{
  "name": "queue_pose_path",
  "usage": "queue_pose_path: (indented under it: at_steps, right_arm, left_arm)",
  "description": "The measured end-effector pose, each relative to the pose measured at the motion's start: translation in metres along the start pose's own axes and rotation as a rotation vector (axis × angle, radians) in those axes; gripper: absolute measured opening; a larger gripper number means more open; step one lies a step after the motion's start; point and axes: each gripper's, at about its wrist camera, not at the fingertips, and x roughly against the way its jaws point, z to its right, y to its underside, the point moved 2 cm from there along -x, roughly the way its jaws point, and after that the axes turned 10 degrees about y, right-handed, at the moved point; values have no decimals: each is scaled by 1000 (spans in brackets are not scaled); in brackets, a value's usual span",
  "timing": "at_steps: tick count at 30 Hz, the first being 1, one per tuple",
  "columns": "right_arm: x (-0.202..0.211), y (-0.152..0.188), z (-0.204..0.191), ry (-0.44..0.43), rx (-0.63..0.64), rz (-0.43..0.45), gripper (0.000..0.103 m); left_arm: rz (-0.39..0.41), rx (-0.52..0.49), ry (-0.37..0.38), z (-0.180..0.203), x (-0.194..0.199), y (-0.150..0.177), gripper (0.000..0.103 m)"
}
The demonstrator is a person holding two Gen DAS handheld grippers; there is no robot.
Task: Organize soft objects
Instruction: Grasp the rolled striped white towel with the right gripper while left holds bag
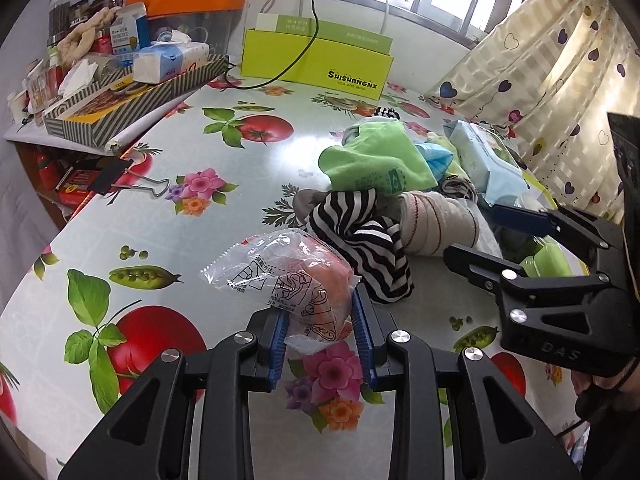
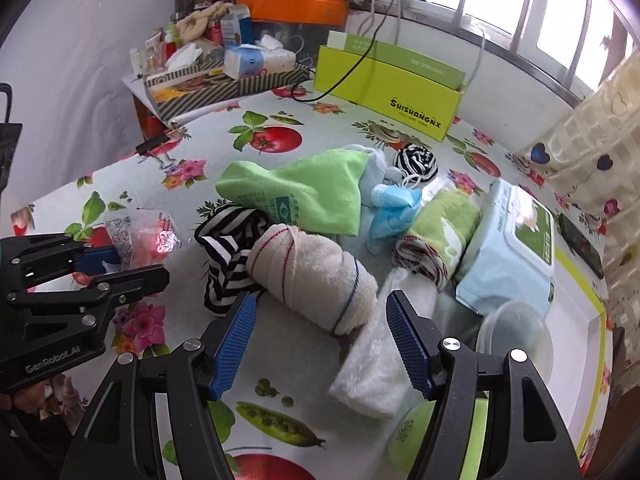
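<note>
My left gripper is shut on a clear plastic packet with something orange inside, held just above the flowered tablecloth. Beyond it lies a pile of soft things: a black-and-white striped cloth, a beige rolled towel, a green cloth, a blue cloth and a white fluffy cloth. My right gripper is open, its blue pads standing either side of the rolled towel's near end without pressing it. The left gripper shows at the left of the right wrist view.
A pale blue wipes pack and a clear plastic tub sit on a white tray at the right. A lime-green box stands at the back, and a cluttered striped tray at the back left. A binder clip lies near the left edge.
</note>
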Motion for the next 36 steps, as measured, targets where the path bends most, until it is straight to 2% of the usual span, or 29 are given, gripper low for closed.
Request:
queue_pose_path:
  at_steps: [9,12,14,18,26,31,36]
  right_arm:
    - [-26,-11,-10,19,136,-88,67]
    - [-29,-10,-14,32,174,-78,57]
    - [-23,-10,-14,4,162,-57,51]
    - [-3,-6,-10,-46,112,21,44]
    - [50,3,27,-83,-40,157,43]
    - [84,22,84,-22,-182,216,43]
    - [98,63,146,83,-325,198,43]
  left_arm:
    - [-22,14,10,-3,-7,1,31]
    - [-27,17,11,-3,-8,0,31]
    - [-27,17,9,-2,-8,0,31]
    - [-11,7,2,2,-2,-4,31]
    - [27,-44,2,26,10,-17,31]
    - [59,-124,31,61,15,-33,31]
    - [74,-211,86,106,11,-49,31]
